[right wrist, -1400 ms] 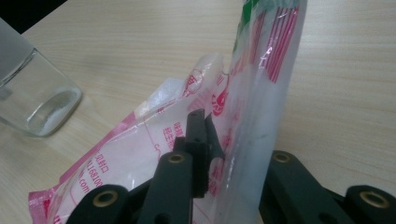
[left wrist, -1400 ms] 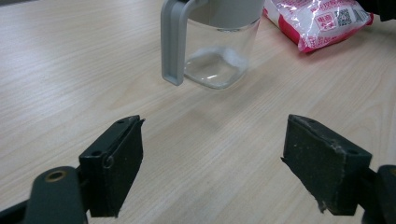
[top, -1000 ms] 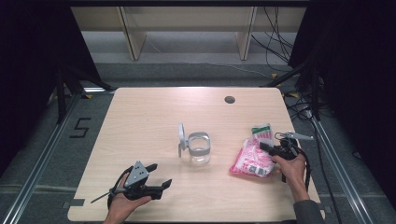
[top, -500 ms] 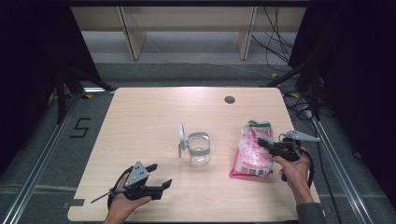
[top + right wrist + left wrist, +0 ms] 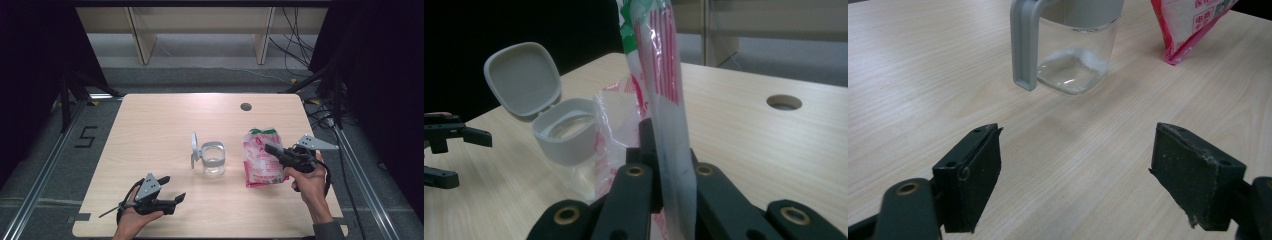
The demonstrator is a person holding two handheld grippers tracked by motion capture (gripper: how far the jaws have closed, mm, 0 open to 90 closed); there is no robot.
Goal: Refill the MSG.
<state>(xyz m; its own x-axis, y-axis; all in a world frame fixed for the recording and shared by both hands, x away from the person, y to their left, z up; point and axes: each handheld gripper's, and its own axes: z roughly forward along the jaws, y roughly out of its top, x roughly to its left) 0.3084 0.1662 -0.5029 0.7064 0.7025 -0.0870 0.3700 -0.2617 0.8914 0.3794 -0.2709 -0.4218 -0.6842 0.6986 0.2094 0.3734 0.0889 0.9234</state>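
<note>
A clear jar (image 5: 212, 159) with a grey rim stands mid-table, its hinged lid (image 5: 194, 147) flipped up on the left side. To its right a pink and white bag (image 5: 261, 159) with a green top stands upright, its bottom edge on the table. My right gripper (image 5: 272, 149) is shut on the bag's side. In the right gripper view the bag (image 5: 659, 75) rises between the closed jaws, with the jar (image 5: 564, 135) and lid (image 5: 524, 80) behind. My left gripper (image 5: 173, 188) stands open near the front edge, holding nothing. The left gripper view faces the jar (image 5: 1073, 55) and a corner of the bag (image 5: 1188, 25).
The wooden table (image 5: 160, 125) has a round cable hole (image 5: 245, 106) at its back right. Shelf legs and cables lie on the floor beyond the table's far edge. Bare wood stretches across the left and back of the table.
The bag lay flat a second ago; my right gripper has tipped it up on end and shifted it slightly left, nearer the jar. The left gripper has stayed in place.
</note>
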